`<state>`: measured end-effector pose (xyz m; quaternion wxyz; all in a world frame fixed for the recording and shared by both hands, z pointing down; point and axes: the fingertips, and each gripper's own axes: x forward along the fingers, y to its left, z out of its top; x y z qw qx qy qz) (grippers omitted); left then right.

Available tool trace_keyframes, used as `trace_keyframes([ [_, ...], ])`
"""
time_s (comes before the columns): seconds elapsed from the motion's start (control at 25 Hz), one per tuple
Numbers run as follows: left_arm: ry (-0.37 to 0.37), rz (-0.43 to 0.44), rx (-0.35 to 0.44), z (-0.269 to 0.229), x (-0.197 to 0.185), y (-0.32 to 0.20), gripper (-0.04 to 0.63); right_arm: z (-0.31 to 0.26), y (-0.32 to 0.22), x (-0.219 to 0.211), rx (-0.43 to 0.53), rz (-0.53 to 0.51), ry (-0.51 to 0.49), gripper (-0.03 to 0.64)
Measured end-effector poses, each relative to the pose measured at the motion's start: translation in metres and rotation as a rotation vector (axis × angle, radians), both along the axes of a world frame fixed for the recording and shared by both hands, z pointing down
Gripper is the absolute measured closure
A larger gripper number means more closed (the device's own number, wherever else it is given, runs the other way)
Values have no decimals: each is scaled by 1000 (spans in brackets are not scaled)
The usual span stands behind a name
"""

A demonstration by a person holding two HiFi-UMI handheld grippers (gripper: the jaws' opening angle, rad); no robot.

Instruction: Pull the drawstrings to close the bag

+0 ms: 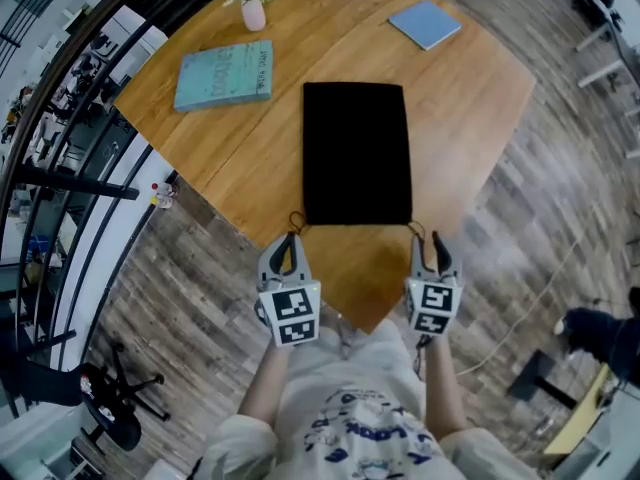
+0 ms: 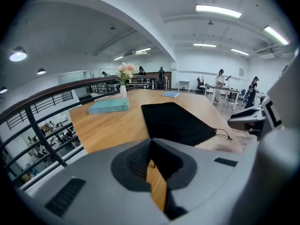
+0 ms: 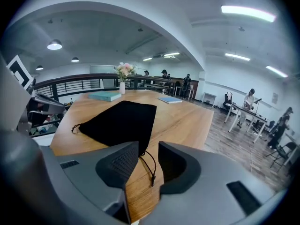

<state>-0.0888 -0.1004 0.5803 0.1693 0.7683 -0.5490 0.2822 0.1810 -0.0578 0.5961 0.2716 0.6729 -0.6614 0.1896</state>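
Note:
A flat black drawstring bag (image 1: 357,153) lies on the wooden table (image 1: 480,98), its mouth toward me. My left gripper (image 1: 290,240) is at the bag's near left corner. In the left gripper view its jaws meet, and a short bit of the left drawstring (image 2: 152,163) shows in the slit below their tips. My right gripper (image 1: 428,240) is at the near right corner and stands open. The right drawstring (image 3: 149,165) lies on the wood between its fingers, and neither pad touches it. The bag (image 3: 119,121) stretches away beyond them.
A teal book (image 1: 225,73) lies at the table's far left, with a vase of flowers (image 1: 254,13) behind it. A blue book (image 1: 425,23) is at the far right. The table's near corner (image 1: 370,318) is just under the grippers. A black railing (image 1: 60,98) runs along the left.

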Motion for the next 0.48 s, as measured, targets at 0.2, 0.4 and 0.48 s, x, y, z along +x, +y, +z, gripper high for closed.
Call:
trace_keyframes([
  [0.2,-29,32,-41,19,6,-13,594,24,-12,8,-62,-26,-21,500],
  [0.4,-56,33,-99,34,9,-14,576,39,-16,9,-115,-86,-42,497],
  [0.48,-58,37,-127,41,11,-13,545,45,-17,11,-132,-110,-50,497],
])
